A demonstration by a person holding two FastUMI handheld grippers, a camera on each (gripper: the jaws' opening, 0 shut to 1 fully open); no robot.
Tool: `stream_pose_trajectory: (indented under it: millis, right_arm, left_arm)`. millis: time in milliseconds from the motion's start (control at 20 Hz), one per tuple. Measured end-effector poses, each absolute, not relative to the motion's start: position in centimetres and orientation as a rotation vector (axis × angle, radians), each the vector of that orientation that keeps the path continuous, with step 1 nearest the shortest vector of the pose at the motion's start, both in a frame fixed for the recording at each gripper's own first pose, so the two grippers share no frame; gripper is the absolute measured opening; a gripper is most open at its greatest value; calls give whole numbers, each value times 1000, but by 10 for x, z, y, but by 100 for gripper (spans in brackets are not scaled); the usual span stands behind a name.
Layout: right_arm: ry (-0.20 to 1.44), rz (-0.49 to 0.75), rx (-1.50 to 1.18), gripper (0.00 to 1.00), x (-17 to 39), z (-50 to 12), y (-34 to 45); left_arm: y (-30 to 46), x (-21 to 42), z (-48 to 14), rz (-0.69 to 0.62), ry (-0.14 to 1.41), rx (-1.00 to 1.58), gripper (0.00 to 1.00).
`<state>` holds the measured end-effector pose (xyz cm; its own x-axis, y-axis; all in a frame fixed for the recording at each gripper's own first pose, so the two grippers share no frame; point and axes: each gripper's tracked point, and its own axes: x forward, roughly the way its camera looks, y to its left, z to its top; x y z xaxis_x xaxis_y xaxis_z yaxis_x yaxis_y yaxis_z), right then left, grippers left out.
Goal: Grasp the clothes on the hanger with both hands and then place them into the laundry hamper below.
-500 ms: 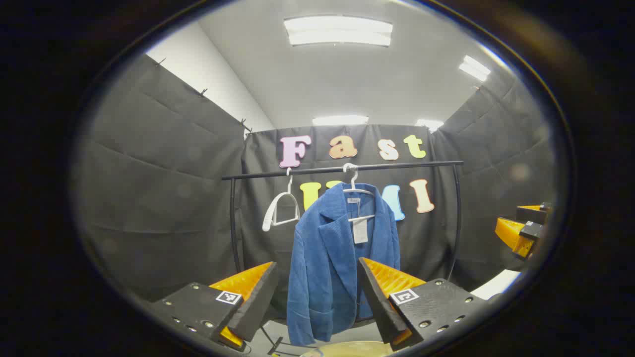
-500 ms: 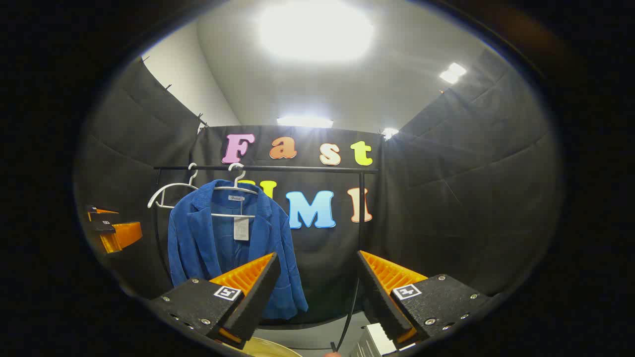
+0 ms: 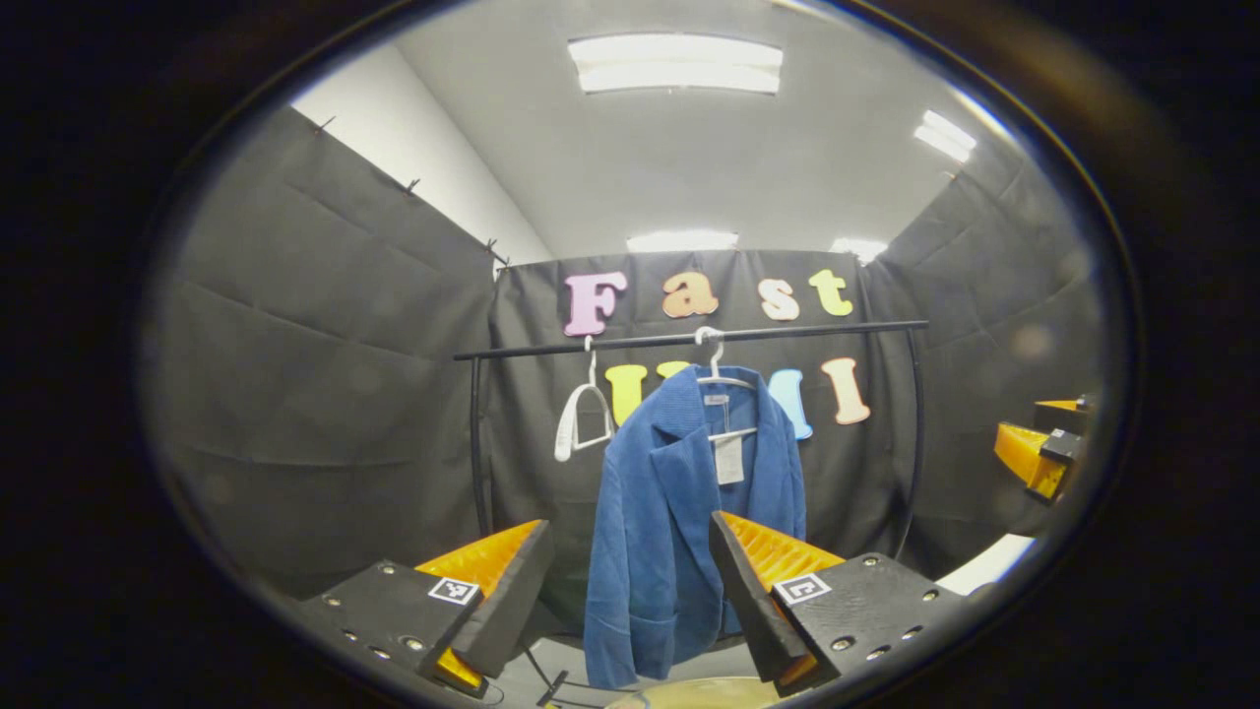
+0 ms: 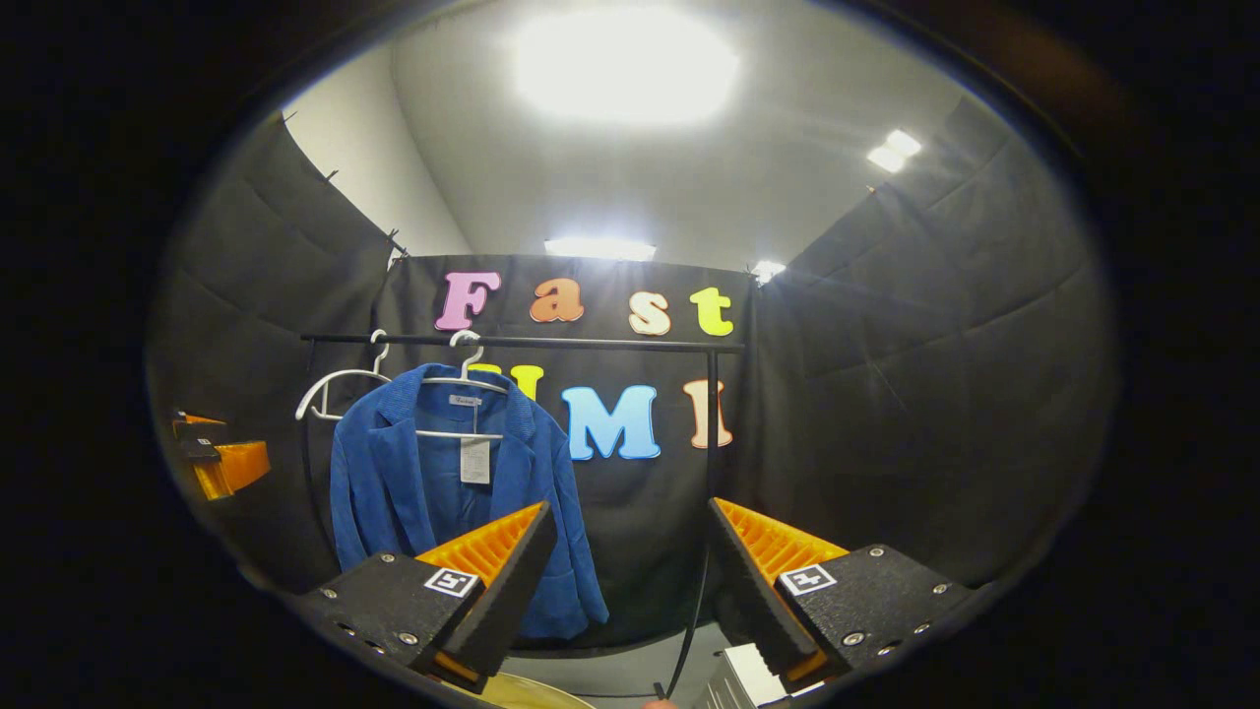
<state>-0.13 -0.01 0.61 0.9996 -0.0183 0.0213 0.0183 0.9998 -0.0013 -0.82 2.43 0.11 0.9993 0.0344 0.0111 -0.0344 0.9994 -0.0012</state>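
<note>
Both grippers have shifted slightly, fingers spread wide and empty, blue jacket (image 3: 679,512) hanging ahead.

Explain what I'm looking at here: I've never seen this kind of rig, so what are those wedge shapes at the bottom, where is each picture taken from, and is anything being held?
A person holds a two-finger claw in each hand; each carries a camera looking along its fingers. In the left gripper view, the wedges are the left claw; in the right gripper view, the right claw. Both are open and hold nothing. Ahead, a blue jacket hangs on a white hanger from a black rail, beside an empty hanger. A pale rim below may be the hamper; too little shows to be sure.
</note>
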Motion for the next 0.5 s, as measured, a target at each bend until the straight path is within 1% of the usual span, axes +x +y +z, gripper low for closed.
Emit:
stream_pose_trajectory:
  millis: [50,100,500]
  right_arm:
    - [-23,-18,-3,95,-1,7,1]
    - [-23,-17,-6,96,0,7,3]
    - [-13,-16,-3,95,1,2,9]
  left_arm:
    - [27,-7,0,41,-9,-3,92]
    - [31,-6,-1,48,-7,-2,90]
    - [40,-7,-2,55,-5,-4,90]
